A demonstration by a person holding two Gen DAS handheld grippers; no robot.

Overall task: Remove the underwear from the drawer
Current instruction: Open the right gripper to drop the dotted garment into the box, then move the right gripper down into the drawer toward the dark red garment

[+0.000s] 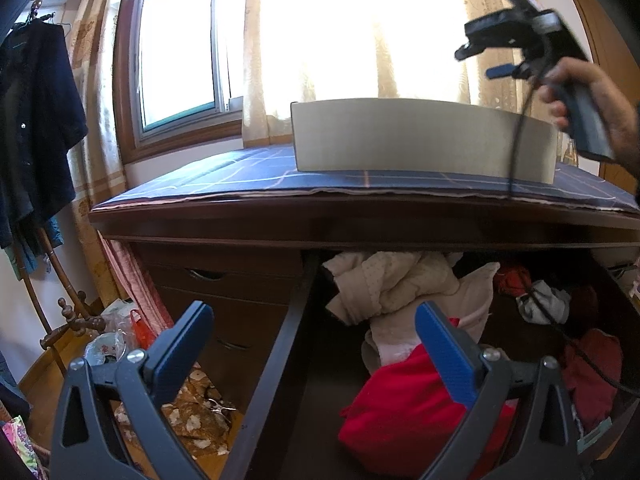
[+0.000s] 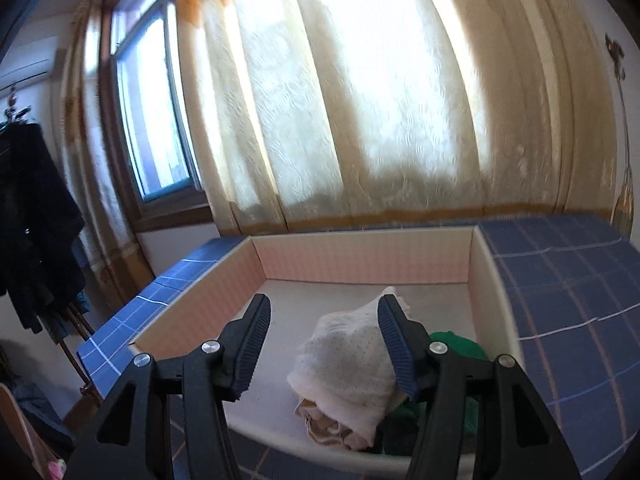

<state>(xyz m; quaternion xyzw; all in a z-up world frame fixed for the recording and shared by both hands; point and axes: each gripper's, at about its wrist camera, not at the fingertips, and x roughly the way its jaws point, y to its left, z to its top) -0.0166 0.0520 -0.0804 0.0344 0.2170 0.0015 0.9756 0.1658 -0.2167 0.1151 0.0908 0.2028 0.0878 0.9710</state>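
Observation:
The dark wooden drawer stands pulled out under the desk, full of crumpled clothes: cream underwear at the back, a red garment in front. My left gripper hovers open over the drawer's left side, its right finger above the red garment, holding nothing. My right gripper is open above the white box on the desk. White dotted underwear lies loose in the box below its fingers, beside a green garment. From the left wrist view, the right gripper is high above the box, in a hand.
A blue checked cloth covers the desk top. Curtains and a window stand behind it. A coat stand with dark clothes is at the left. Bags and patterned fabric lie on the floor beside shut drawers. A cable hangs from the right gripper.

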